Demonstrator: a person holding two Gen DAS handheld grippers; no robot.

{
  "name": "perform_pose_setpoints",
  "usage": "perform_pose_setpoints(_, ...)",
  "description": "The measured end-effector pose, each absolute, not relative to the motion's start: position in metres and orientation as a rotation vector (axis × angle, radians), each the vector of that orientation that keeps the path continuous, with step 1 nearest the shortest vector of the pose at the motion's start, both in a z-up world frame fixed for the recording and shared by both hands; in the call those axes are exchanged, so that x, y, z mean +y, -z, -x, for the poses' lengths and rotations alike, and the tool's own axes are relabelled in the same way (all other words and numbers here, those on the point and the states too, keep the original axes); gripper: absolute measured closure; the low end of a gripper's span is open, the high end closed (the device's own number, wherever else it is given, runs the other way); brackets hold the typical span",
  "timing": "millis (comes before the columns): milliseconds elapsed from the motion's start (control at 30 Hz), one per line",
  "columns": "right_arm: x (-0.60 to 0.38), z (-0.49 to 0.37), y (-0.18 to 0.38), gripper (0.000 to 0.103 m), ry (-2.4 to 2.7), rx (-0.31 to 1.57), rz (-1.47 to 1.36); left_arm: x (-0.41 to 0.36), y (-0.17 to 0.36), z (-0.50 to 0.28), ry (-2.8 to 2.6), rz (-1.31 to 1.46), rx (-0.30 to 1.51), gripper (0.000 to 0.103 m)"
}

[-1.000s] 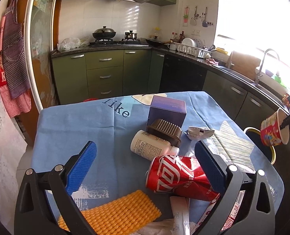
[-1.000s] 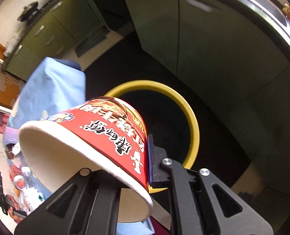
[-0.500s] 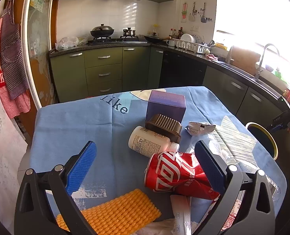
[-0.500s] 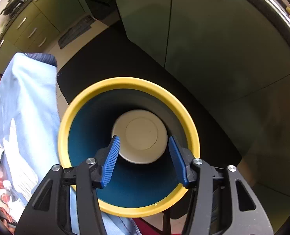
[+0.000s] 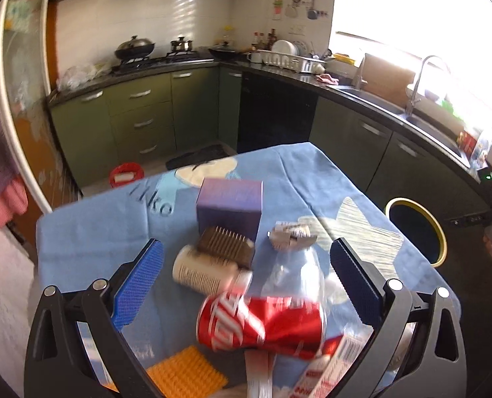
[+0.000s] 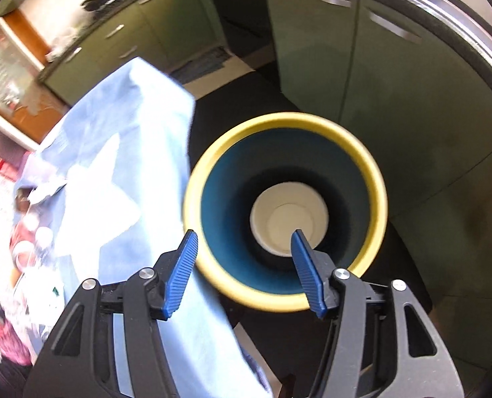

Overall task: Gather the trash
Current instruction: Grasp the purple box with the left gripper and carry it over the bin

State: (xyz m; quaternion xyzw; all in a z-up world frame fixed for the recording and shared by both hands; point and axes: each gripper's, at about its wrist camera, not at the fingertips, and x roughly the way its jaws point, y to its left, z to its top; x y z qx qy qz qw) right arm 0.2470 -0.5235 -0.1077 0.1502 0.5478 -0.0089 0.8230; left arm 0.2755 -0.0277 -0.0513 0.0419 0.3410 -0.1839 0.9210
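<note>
Blue tablecloth (image 5: 90, 232) fills frame centre; green cabinets (image 5: 139, 116) upper left. My left tongs (image 5: 246, 272) released; right tongs (image 6: 244, 248) opening, empty, above bin (image 6: 375, 179).

A red can (image 5: 262, 323) with white lettering lies on the blue tablecloth (image 5: 90, 242), which has dark letters and pale star shapes. Far of it are a cream bottle (image 5: 201, 270), a brown comb (image 5: 226, 245) and a purple box (image 5: 229, 199). An orange bumpy mat (image 5: 184, 376) is nearest. The bin (image 6: 285, 212) has a yellow rim, a teal inside and a white cup (image 6: 287, 217) at its bottom. Gripper pads (image 6: 182, 262) are ribbed blue. Cabinets (image 5: 139, 116) are olive green.
</note>
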Motion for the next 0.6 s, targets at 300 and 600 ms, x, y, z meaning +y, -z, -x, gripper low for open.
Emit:
perform_pose_setpoints(300,-0.507,-0.227,0.121,0.047,-0.058,1.15,-0.34,-0.07,0.075,-0.367,0.33,-0.191,0.836,0.004)
perform_pose_setpoints(600,-0.503,-0.216,0.128,0.044,-0.113,1.156,-0.353,-0.079,0.114,-0.416,0.315,-0.193,0.971,0.004)
